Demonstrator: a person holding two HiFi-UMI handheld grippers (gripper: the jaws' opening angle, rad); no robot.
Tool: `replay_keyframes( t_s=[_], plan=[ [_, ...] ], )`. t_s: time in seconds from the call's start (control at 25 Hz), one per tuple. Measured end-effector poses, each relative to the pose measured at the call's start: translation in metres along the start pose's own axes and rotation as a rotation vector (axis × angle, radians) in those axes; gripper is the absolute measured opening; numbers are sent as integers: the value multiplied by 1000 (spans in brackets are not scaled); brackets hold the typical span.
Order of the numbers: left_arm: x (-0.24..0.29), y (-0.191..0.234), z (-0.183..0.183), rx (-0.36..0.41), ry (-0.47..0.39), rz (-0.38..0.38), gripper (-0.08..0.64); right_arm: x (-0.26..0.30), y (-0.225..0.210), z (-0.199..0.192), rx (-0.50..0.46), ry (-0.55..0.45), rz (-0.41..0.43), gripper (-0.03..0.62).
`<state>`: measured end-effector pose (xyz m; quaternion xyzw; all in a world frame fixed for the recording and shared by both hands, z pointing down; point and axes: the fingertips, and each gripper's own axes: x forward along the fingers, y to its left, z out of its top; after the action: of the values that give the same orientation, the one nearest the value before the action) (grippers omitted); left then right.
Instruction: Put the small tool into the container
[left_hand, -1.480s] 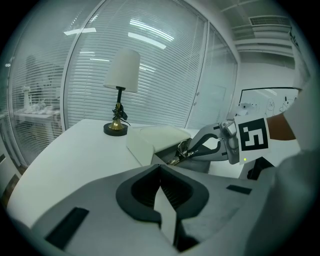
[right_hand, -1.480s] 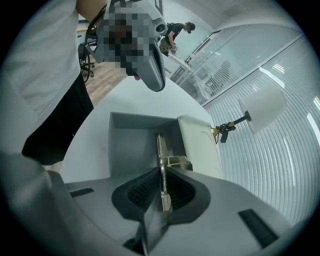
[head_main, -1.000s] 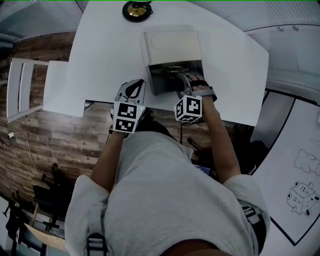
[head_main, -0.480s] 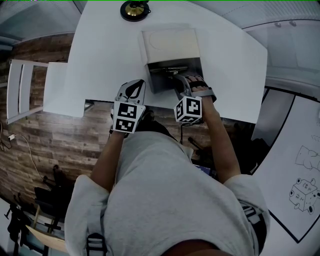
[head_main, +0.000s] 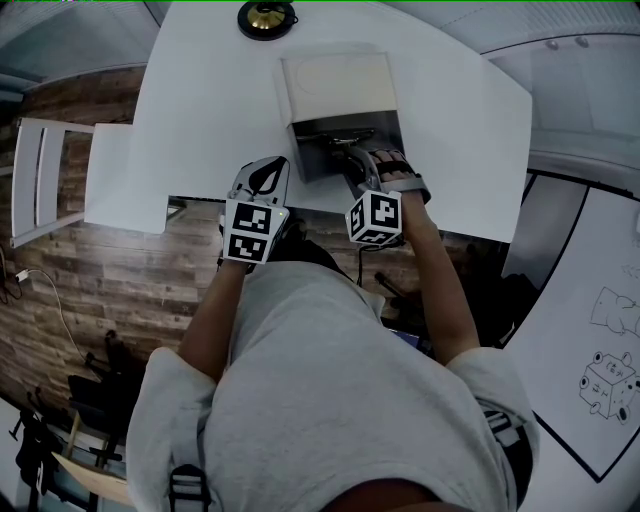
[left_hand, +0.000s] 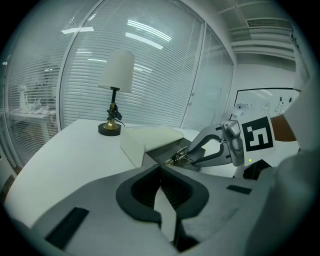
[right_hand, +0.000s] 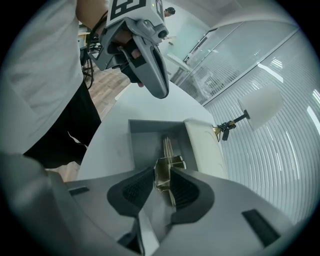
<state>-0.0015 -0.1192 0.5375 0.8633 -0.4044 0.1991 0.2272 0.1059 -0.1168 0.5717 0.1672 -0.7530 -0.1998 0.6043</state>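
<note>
Nearest the head camera: grey shirt (head_main: 330, 400), both forearms reaching out to the table (head_main: 200, 110) edge.

Left hand-held gripper (head_main: 274, 166): parked at the table's near edge, just left of the container. Jaws together, tips meeting, nothing between them in the left gripper view (left_hand: 160, 169).

Right hand-held gripper (head_main: 350, 156): over the near end of the container. Jaws clamped on the small tool (right_hand: 167, 163), a brass-coloured metal piece gripped at its near end, with a thin shank running forward from the pads. From the left gripper view the same gripper (left_hand: 183, 159) comes in from the right with the tool (left_hand: 178, 160) at its tips.

Container (right_hand: 142, 140): grey open box on the table. The tool is inside its outline, low over the grey floor; can't tell whether it's touching the floor. No other items visible inside.

Cream lid (head_main: 335, 85): at the far side of the box, joined along that edge.

Beyond that: lamp (left_hand: 116, 80) with a white shade and round brass base (head_main: 266, 15) near the far table edge, well apart from the box.
</note>
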Motion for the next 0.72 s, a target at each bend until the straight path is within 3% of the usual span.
replay_keyframes(
  t_s=[0.44,0.6,0.72],
  plan=[
    [7,-7,2,11,8,-24,23,-9,1,-3,94,-31,-8,110],
    [10,-12,2,24,12,-43,23,-16,-1,-4,205,-60,-42,110],
    [11,-17,5,35,14,-59,23,-26,-9,-7,340,-90,-96,80]
  ],
)
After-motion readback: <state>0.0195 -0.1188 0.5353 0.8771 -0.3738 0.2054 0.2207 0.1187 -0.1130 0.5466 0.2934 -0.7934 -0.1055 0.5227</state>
